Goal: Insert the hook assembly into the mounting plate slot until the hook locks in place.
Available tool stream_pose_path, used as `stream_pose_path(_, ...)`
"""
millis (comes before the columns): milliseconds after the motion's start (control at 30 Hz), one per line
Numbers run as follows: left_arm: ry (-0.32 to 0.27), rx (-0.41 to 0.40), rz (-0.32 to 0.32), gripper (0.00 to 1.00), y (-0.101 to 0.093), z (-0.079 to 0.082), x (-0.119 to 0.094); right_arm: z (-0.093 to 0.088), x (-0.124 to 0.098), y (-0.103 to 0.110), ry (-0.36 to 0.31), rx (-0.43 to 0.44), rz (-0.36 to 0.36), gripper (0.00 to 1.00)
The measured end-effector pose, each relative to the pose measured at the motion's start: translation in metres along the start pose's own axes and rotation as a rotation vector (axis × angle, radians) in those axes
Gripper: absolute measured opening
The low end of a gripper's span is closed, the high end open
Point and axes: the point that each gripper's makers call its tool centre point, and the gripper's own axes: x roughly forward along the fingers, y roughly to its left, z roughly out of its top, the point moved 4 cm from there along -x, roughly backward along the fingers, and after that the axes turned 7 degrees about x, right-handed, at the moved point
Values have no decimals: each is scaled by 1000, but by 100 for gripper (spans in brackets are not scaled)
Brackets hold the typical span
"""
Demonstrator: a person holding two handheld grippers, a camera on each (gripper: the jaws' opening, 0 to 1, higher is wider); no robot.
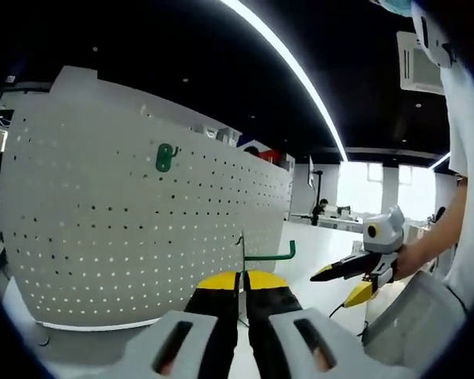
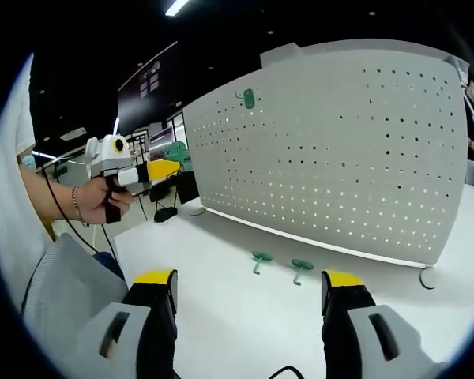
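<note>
pegboard (image 1: 142,229): matt white perforated metal | hooks (image 2: 261,258): glossy green plastic | table (image 2: 245,316): smooth white

My left tool (image 1: 241,286) pinches the green hook (image 1: 268,254), and its jaws hide the hook's lower stem. In the right gripper view the two green hooks (image 2: 261,258) (image 2: 302,266) on the surface (image 2: 221,316) are too small for me to read their shape. The pegboard (image 2: 340,150) is cut off at that view's right edge. A small green piece (image 1: 165,157) on the board is too small to make out how it attaches.
</note>
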Motion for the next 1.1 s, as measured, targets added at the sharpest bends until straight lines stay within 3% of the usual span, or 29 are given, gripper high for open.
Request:
stream_pose_path(67, 6, 2, 1, 1, 0, -2, 0, 4, 0, 2, -20, 8, 9, 72)
stream_pose_path(467, 17, -4, 11, 1, 1, -6, -2, 51, -13, 25, -319, 46, 127, 70)
stream_pose_path(833, 33, 14, 32, 2, 3, -9, -4, 52, -6, 35, -314, 44, 166, 61)
stream_pose_path(1100, 41, 27, 43, 2, 2, -10, -3, 56, 9, 46, -314, 59, 201, 61)
